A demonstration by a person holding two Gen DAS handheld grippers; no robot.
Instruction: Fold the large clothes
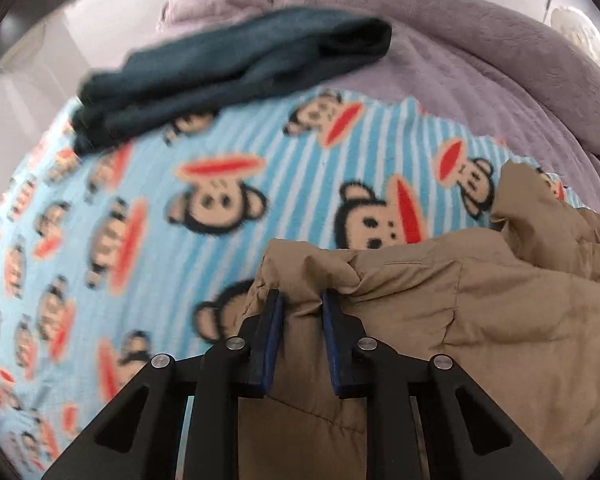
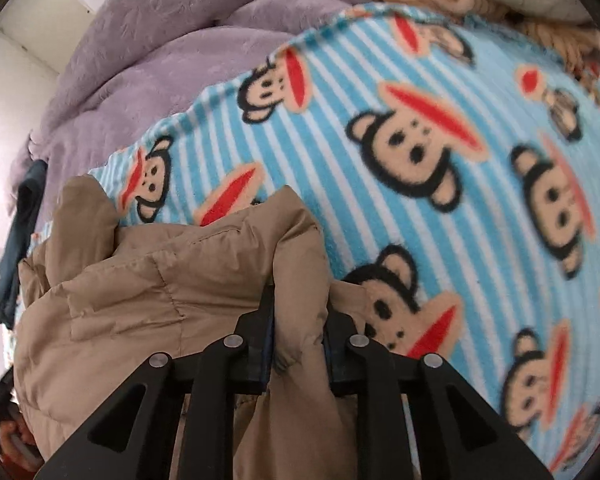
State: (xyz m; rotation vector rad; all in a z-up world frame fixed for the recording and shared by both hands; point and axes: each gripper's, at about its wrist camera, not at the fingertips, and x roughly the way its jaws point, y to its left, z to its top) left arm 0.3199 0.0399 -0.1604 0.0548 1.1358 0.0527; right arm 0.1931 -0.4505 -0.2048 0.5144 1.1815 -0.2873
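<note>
Tan jacket (image 1: 480, 320) lay bunched on monkey-print blanket (image 1: 180, 200), near its purple-quilt edge. Jacket fabric was pinched by left gripper (image 1: 300, 300) and right gripper (image 2: 300, 312). Step judged: edge gripped for fold; next, lift and spread needed.

The left wrist camera sat just behind the left gripper (image 1: 300, 300) and looked steeply down along its fingers, close over the tan padded jacket (image 1: 480, 320) on a monkey-print fleece blanket (image 1: 140, 220), with a folded dark teal garment (image 1: 228, 76) and a lilac bedspread (image 1: 480, 52) beyond. The right wrist camera rode likewise behind the right gripper (image 2: 300, 300), equally near and steep, with the jacket (image 2: 160, 280) at lower left. Both views shared the jacket, the blanket (image 2: 460, 200), the bedspread (image 2: 140, 60) and the teal garment (image 2: 20, 232).
</note>
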